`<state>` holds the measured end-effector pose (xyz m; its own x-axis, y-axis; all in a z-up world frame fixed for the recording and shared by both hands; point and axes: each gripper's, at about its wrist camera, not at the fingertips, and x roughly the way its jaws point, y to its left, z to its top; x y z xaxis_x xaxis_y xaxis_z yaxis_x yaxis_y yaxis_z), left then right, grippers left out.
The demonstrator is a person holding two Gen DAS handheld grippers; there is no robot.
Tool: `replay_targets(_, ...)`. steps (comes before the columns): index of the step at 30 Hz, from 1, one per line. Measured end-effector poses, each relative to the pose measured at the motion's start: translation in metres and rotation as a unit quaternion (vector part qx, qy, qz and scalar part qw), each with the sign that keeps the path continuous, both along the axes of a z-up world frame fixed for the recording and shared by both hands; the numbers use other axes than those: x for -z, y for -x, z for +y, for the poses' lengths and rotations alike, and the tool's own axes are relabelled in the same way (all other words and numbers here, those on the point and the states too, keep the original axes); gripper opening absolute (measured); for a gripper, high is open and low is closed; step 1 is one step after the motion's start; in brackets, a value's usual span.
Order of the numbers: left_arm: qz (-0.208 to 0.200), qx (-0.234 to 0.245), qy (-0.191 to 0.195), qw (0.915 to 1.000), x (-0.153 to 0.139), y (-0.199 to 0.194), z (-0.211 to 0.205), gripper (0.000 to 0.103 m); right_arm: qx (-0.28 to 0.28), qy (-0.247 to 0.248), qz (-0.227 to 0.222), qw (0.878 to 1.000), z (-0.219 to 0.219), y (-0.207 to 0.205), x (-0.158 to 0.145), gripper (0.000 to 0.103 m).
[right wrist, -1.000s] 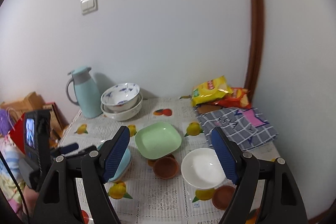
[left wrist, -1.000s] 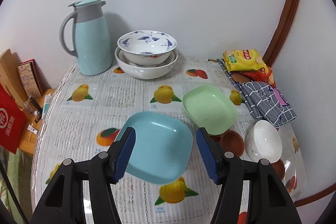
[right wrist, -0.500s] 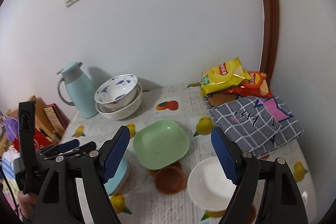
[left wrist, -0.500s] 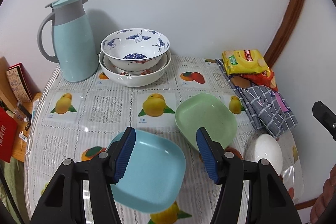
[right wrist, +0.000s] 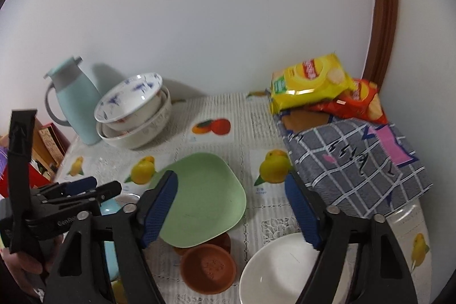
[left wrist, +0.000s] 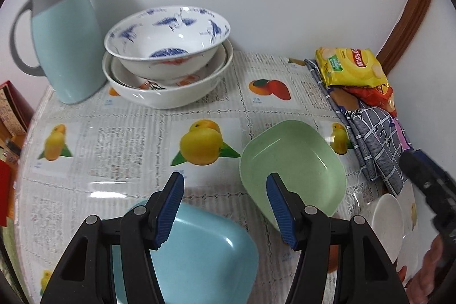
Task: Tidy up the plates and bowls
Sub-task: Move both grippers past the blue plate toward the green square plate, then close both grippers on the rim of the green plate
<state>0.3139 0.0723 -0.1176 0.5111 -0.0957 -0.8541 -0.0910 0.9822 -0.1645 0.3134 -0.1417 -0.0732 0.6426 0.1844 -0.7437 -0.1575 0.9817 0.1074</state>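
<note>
A light blue square plate (left wrist: 199,255) lies at the near edge of the table, and my left gripper (left wrist: 225,207) hovers open over its far rim with nothing between the pads. Just to its right a green square plate (left wrist: 293,167) rests tilted on small brown dishes (right wrist: 208,267). My right gripper (right wrist: 230,208) hangs above the green plate (right wrist: 205,195), its jaws closing on empty air. A plain white bowl (right wrist: 279,272) sits under its right finger. Against the wall a blue-patterned bowl (left wrist: 168,39) is nested in larger white bowls (left wrist: 171,93).
A pale blue thermos jug (left wrist: 62,42) stands at the back left. Snack bags (left wrist: 350,67) and a checked cloth (left wrist: 376,144) fill the right side. The fruit-print tablecloth (left wrist: 119,144) is bare in the middle. My left gripper (right wrist: 105,184) shows in the right wrist view, a hand behind it.
Both grippers have come forward and down toward the table, so the plates and bowls loom larger. The right gripper's jaws have narrowed a little, and it has entered the left wrist view.
</note>
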Motion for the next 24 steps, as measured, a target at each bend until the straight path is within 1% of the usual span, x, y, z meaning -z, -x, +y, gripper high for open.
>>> replay_targets(3, 0.010, 0.008, 0.007, 0.9999, 0.011, -0.010, -0.003, 0.058, 0.000, 0.011, 0.023, 1.000, 0.003, -0.013, 0.020, 0.065)
replay_targets(8, 0.022, 0.017, 0.014, 0.9995, 0.026, -0.024, -0.007, 0.058, -0.003, 0.018, 0.057, 0.998, 0.009, -0.031, 0.048, 0.060)
replay_targets(11, 0.029, 0.022, 0.020, 0.9991, 0.037, -0.033, -0.012, 0.058, -0.002, 0.022, 0.076, 0.997, 0.012, -0.040, 0.062, 0.059)
replay_targets(16, 0.043, 0.032, 0.018, 0.9984, 0.051, -0.043, -0.018, 0.058, 0.007, 0.029, 0.116, 0.993, 0.017, -0.050, 0.082, 0.058)
replay_targets(18, 0.042, 0.034, 0.013, 0.9985, 0.054, -0.045, -0.019, 0.058, 0.011, 0.034, 0.129, 0.991, 0.019, -0.054, 0.090, 0.051)
replay_targets(20, 0.049, 0.035, 0.011, 0.9981, 0.060, -0.048, -0.019, 0.058, 0.015, 0.043, 0.139, 0.989, 0.020, -0.056, 0.097, 0.048)
replay_targets(22, 0.057, 0.035, 0.018, 0.9976, 0.066, -0.050, -0.018, 0.057, 0.019, 0.049, 0.146, 0.988, 0.020, -0.057, 0.103, 0.046)
replay_targets(24, 0.053, 0.037, 0.014, 0.9978, 0.069, -0.050, -0.019, 0.056, 0.022, 0.048, 0.154, 0.987, 0.019, -0.058, 0.110, 0.038)
